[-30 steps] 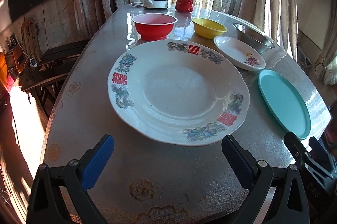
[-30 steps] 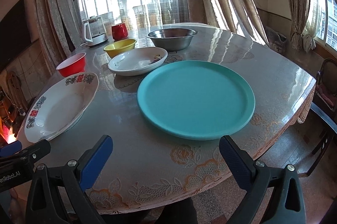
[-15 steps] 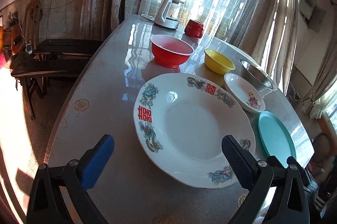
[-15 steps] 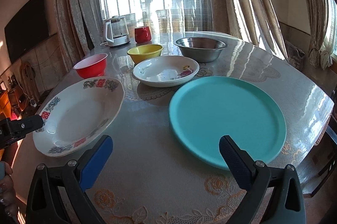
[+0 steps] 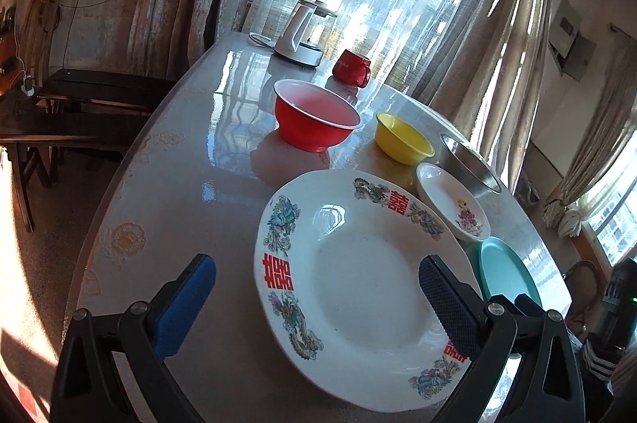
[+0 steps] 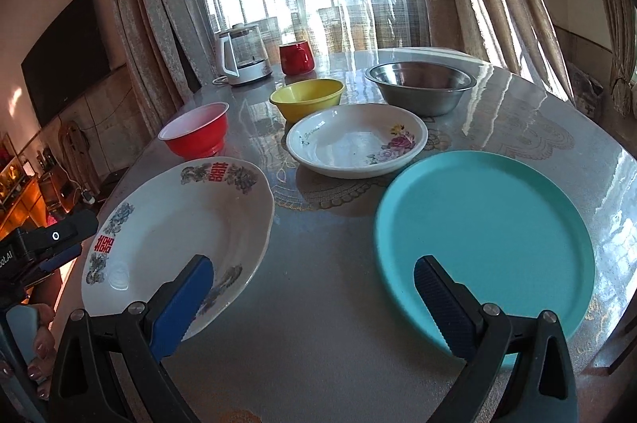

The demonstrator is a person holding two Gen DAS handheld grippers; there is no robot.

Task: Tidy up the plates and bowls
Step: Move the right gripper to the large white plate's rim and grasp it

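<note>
Nothing gripped yet, nothing stacked; first pickup looks to be the step in hand. Left hand-held gripper [image 5: 316, 297] spread wide and empty, low over the near worktop [image 5: 167, 208], right pad above the big patterned plate [image 5: 358, 263], left pad over bare surface. Right hand-held gripper [image 6: 312, 297] likewise wide and empty, straddling the gap between that plate and the teal plate [image 6: 483, 239].

Best done by sliding one finger under a plate's raised lip, closing on the rim, lifting level. Largest plate probably best as the base.

Farther on: small floral dish [image 6: 356, 140], then red bowl [image 5: 316, 120], yellow bowl [image 5: 404, 138] and steel bowl [image 6: 420, 86], all apart. Bowls nested separately.
</note>
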